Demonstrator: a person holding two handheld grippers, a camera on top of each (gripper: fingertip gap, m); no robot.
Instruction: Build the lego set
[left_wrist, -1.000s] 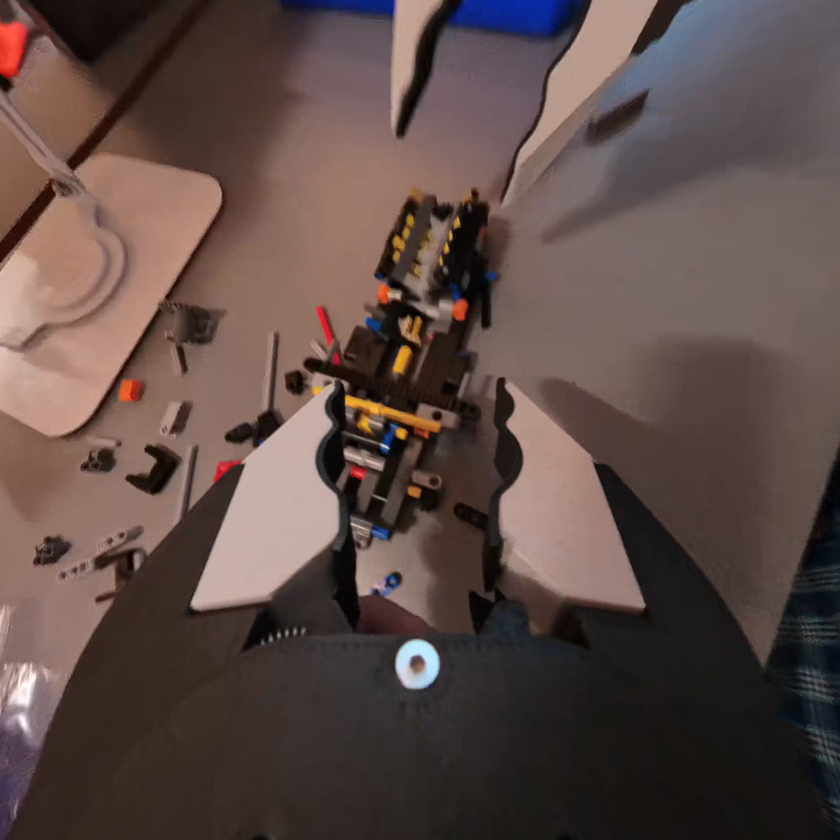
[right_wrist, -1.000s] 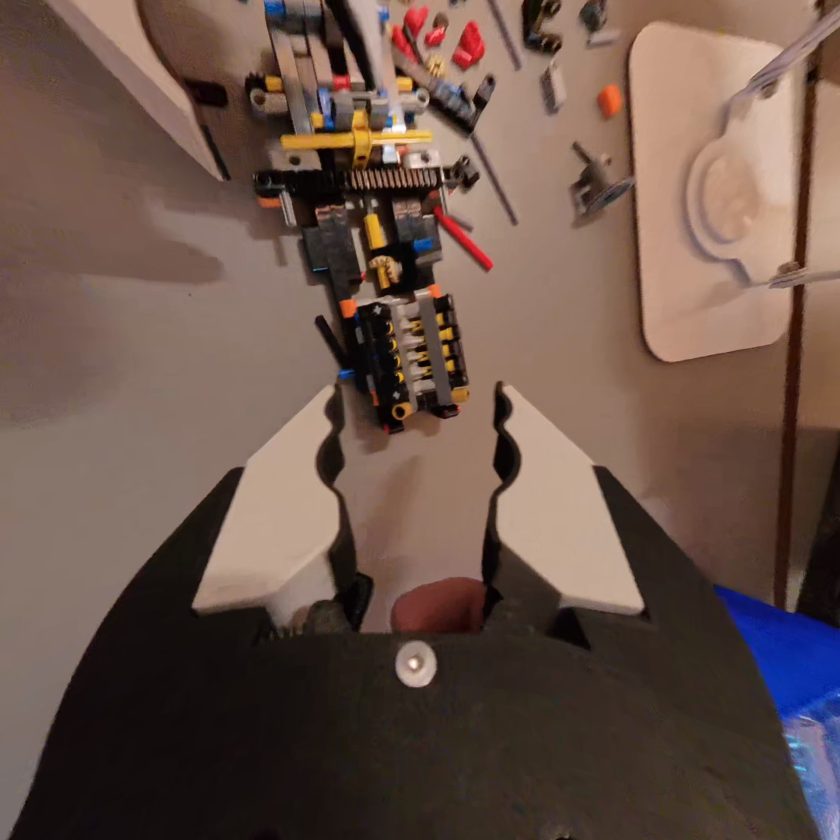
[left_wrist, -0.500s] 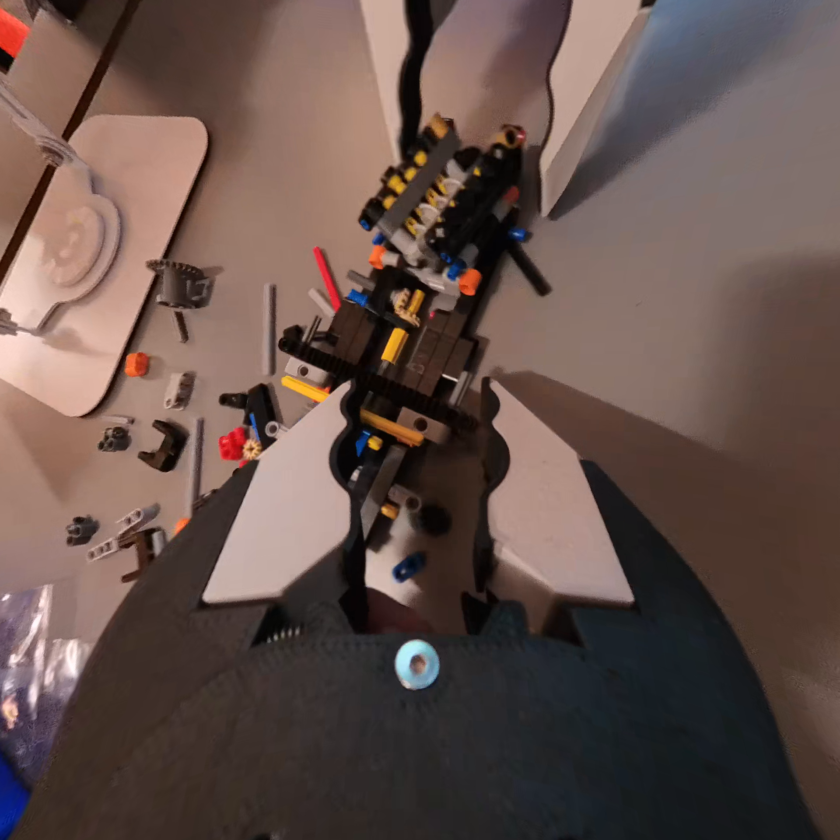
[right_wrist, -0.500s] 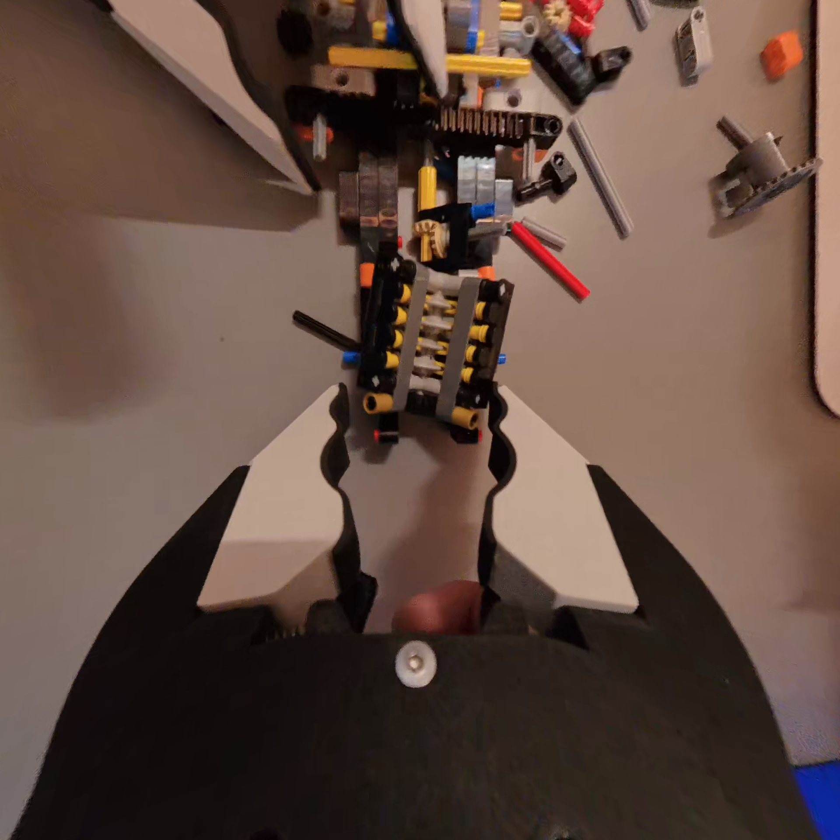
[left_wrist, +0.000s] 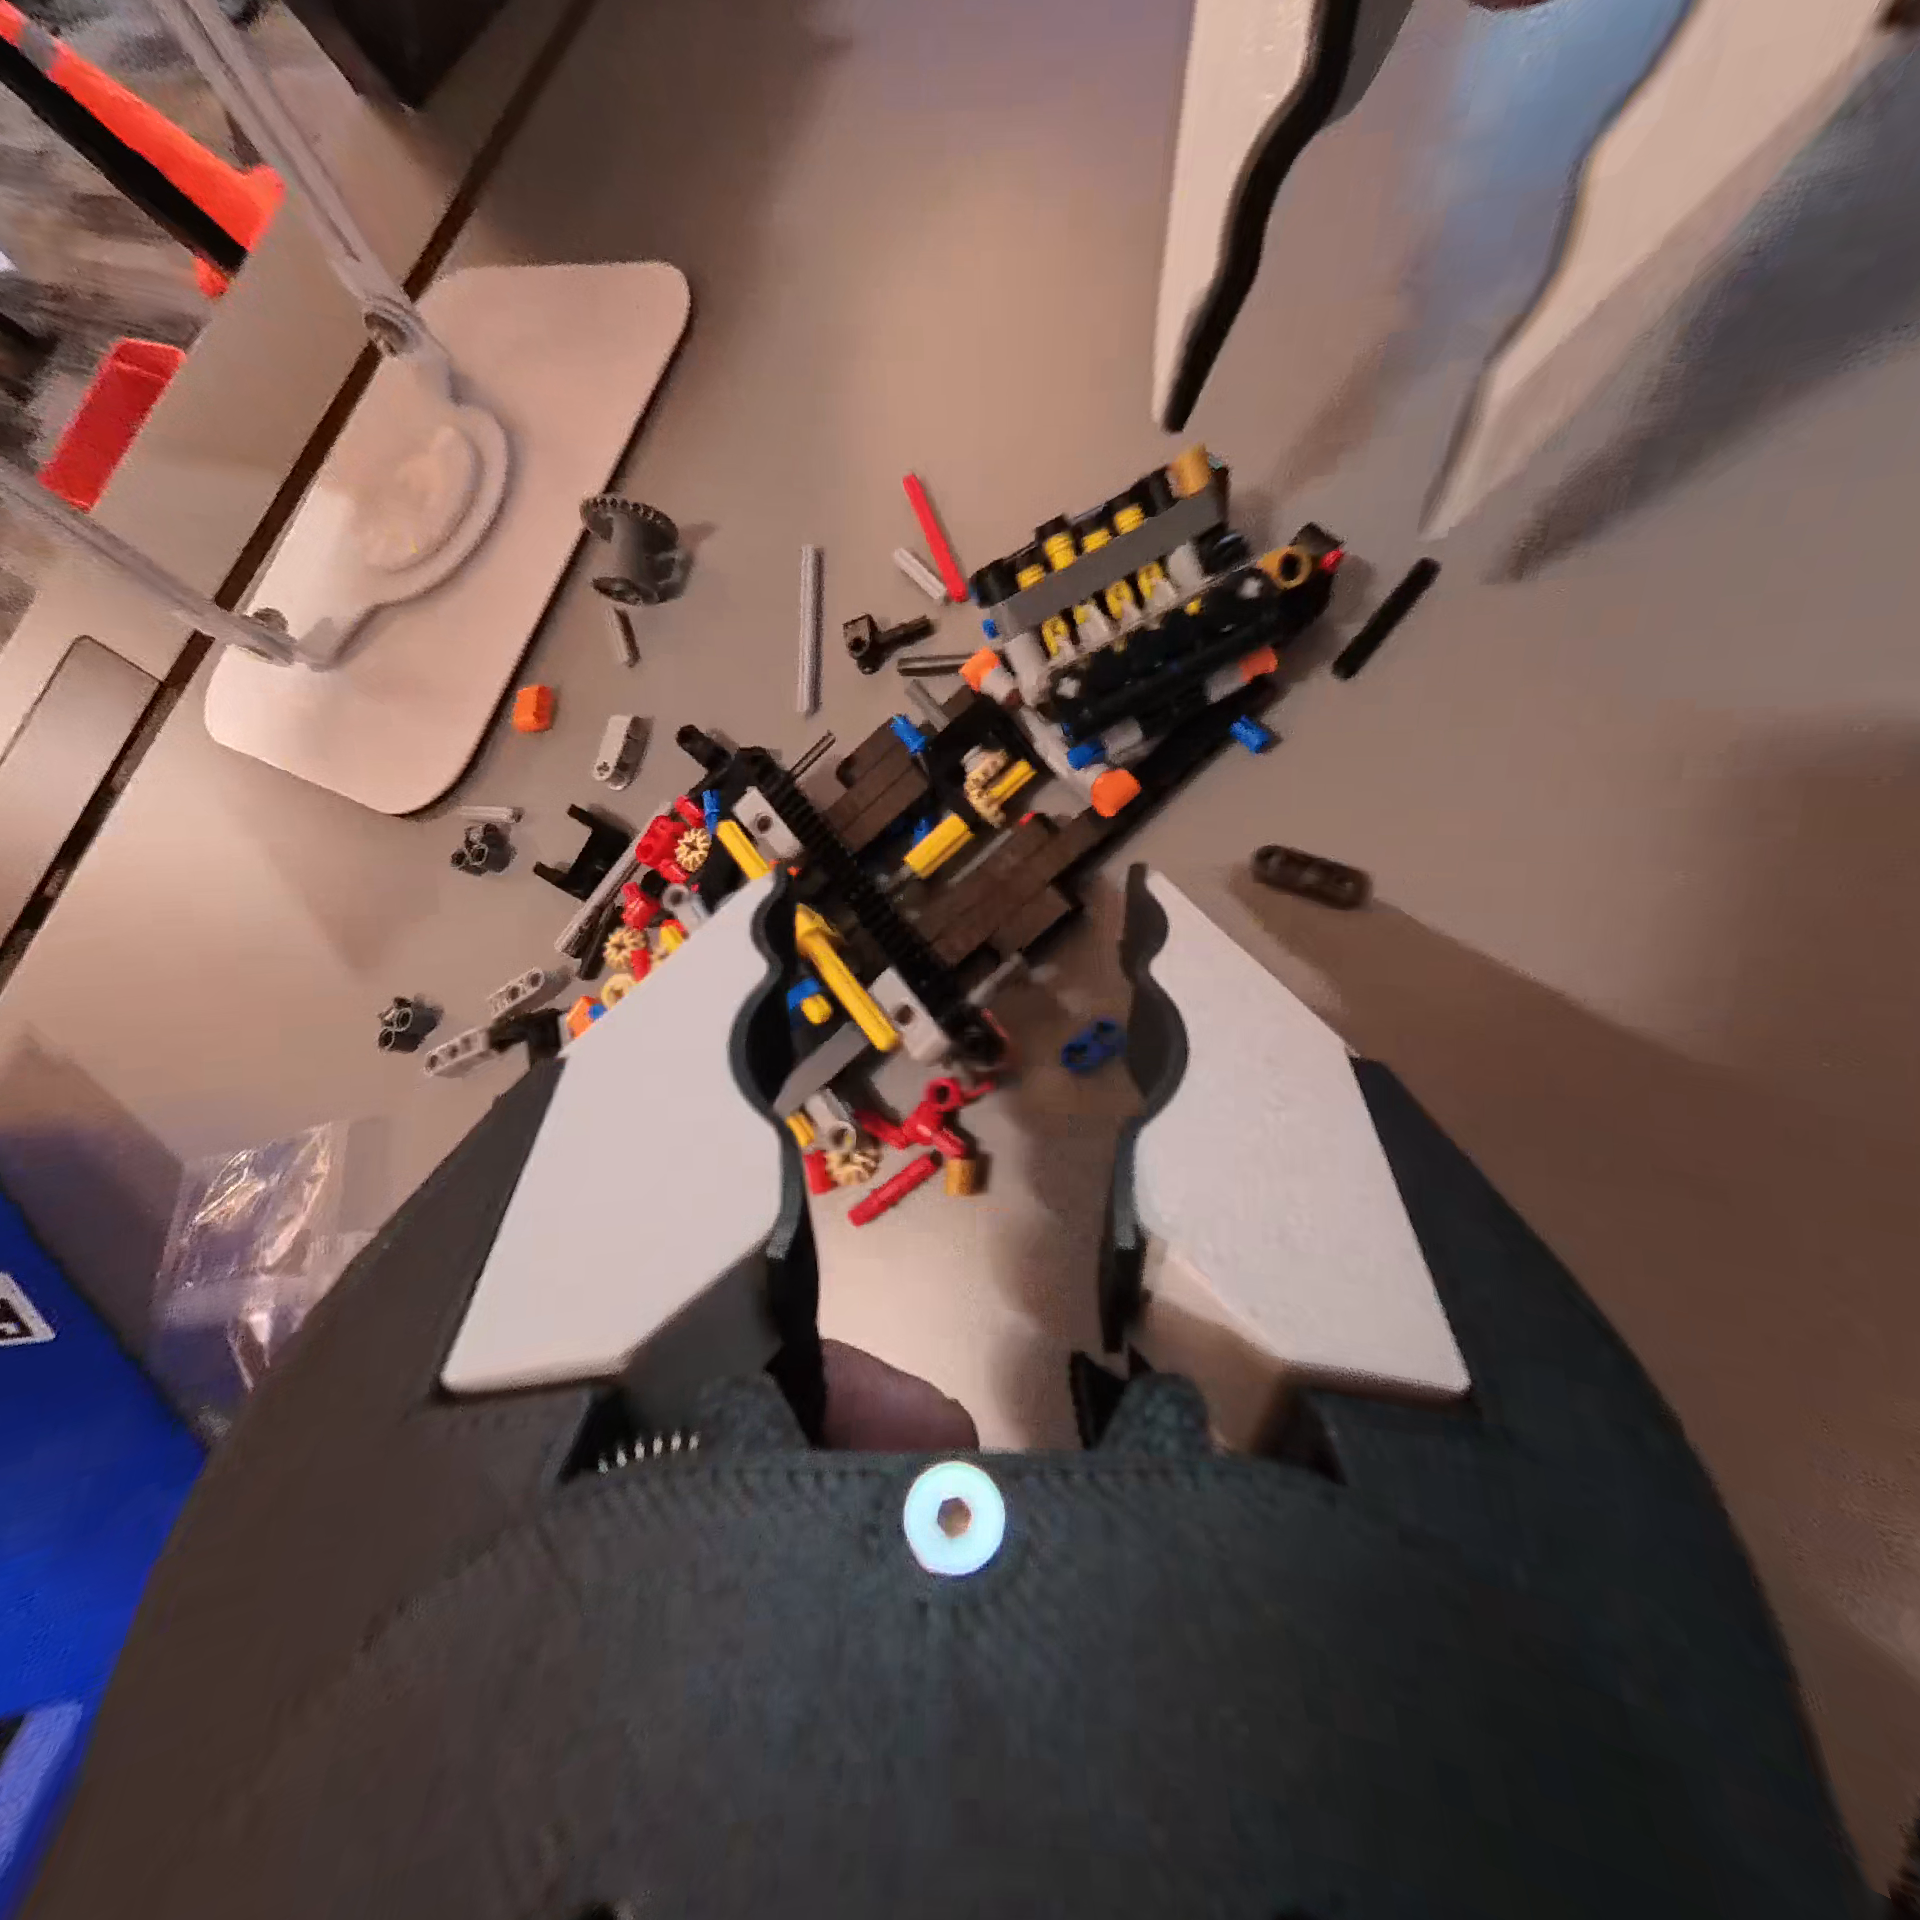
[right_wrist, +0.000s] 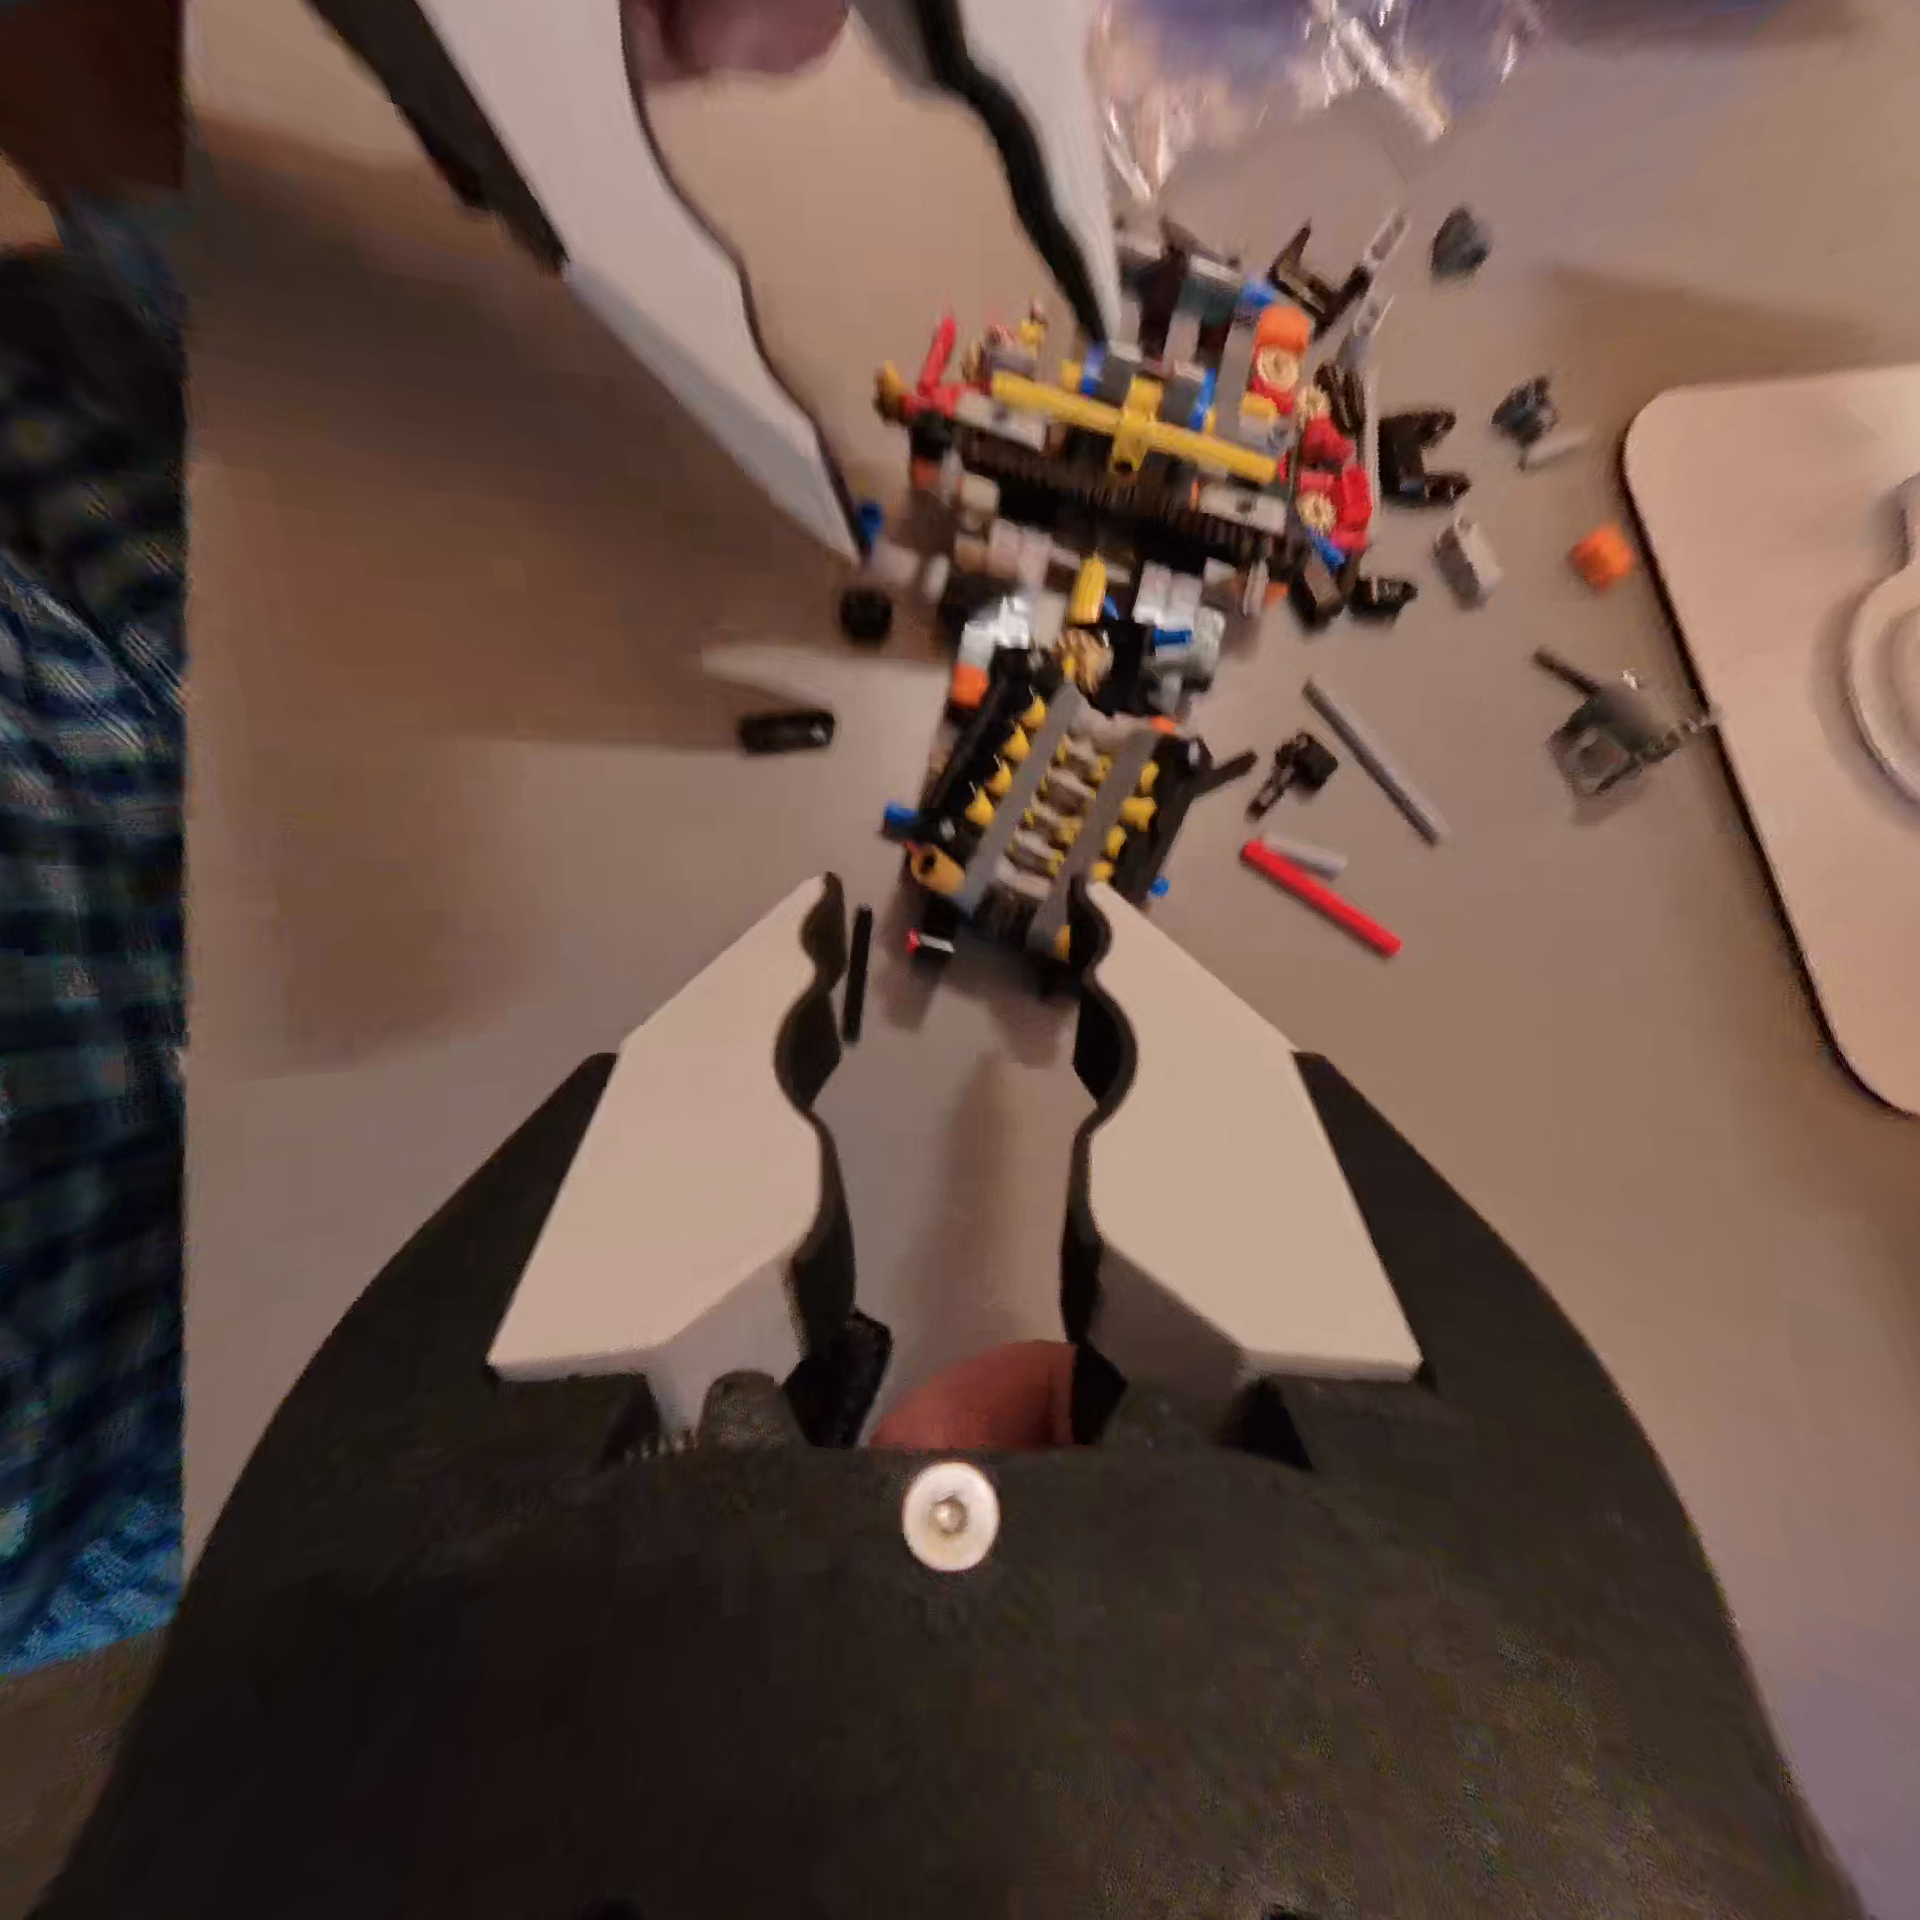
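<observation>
The partly built lego model (left_wrist: 1039, 748) is a long black, grey and yellow frame with an engine block at its far end, lying flat on the table. My left gripper (left_wrist: 956, 883) is open and empty, its tips over the model's near end with the yellow bar. In the right wrist view the model (right_wrist: 1091, 623) runs away from me, engine block nearest. My right gripper (right_wrist: 956, 894) is open and empty, its right fingertip at the engine block's end. Each gripper's white fingers (left_wrist: 1226, 208) (right_wrist: 707, 312) show at the top of the other's view.
Loose parts lie around the model: a red axle (right_wrist: 1320, 899), a grey gear part (left_wrist: 634, 545), a black beam (left_wrist: 1309, 878), a black axle (left_wrist: 1387, 618), an orange piece (left_wrist: 532, 707), red pins (left_wrist: 904, 1143). A white stand base (left_wrist: 447, 540), a plastic bag (left_wrist: 249, 1226) and a blue box (left_wrist: 73, 1455) are left. My right fingertips sit around 9 cm from my left ones.
Both views have turned and drawn back from the model. The model now lies diagonally in the left view, with red pins showing between the fingers. Both grippers stay open.
</observation>
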